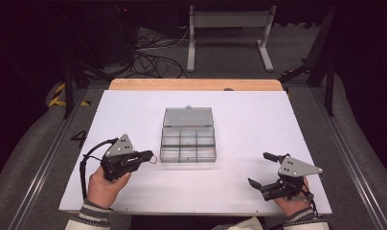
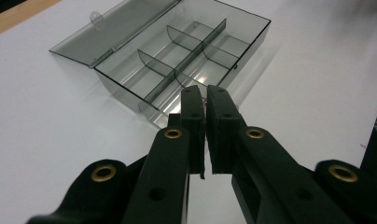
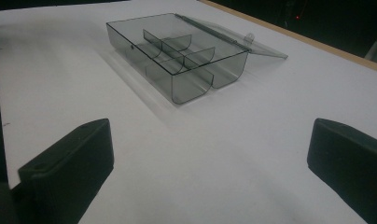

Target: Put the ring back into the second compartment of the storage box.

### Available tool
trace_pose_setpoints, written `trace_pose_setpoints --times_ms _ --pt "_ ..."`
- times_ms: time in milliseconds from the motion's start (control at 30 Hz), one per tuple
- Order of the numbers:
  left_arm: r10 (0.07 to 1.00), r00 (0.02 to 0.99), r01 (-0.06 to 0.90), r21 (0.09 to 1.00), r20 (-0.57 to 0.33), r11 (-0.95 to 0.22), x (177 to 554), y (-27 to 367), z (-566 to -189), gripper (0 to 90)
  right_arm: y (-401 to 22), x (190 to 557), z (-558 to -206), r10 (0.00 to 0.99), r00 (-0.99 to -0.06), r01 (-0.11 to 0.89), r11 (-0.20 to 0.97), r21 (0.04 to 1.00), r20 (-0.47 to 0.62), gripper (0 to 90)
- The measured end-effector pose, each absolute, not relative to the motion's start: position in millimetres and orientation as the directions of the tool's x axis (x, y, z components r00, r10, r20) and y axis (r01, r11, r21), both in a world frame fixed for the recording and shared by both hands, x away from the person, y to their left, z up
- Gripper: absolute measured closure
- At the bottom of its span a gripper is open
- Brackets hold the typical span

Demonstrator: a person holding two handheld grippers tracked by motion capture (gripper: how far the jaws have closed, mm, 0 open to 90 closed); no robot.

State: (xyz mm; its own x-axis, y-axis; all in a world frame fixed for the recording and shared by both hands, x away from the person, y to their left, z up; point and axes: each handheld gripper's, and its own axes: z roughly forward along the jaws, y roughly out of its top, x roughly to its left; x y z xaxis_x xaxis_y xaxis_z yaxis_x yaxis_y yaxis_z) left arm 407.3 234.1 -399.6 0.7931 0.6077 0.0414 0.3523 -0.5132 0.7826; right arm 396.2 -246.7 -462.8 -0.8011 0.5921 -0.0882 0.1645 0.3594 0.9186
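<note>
Organizer box [image 1: 188, 139] lies open, unlabelled; left tool [image 1: 153, 157] pinches a small ring, right tool [image 1: 259, 168] spread.

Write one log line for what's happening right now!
box: open, compartments look empty | left gripper: shut, small ring at tip, beside box | right gripper: open, away from box

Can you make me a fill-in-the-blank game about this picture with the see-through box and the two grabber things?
1. The lid of the clear box is ____.
2. The jaws of the right gripper are spread wide ____.
3. The box sits on a table whose top is the colour ____.
4. The jaws of the left gripper are pressed nearly ____, with something small pinched at their tips.

Missing words: open; open; white; shut
</note>
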Motion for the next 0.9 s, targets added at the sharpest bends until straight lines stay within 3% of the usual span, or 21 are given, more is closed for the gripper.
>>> trace_pose_setpoints --times_ms 900 --pt "0.598 0.801 0.355 0.780 0.030 -0.515 443.6 202.8 -383.1 86.4 -247.0 396.2 -462.7 0.589 -0.803 0.163 0.364 0.917 -0.091 1.1"
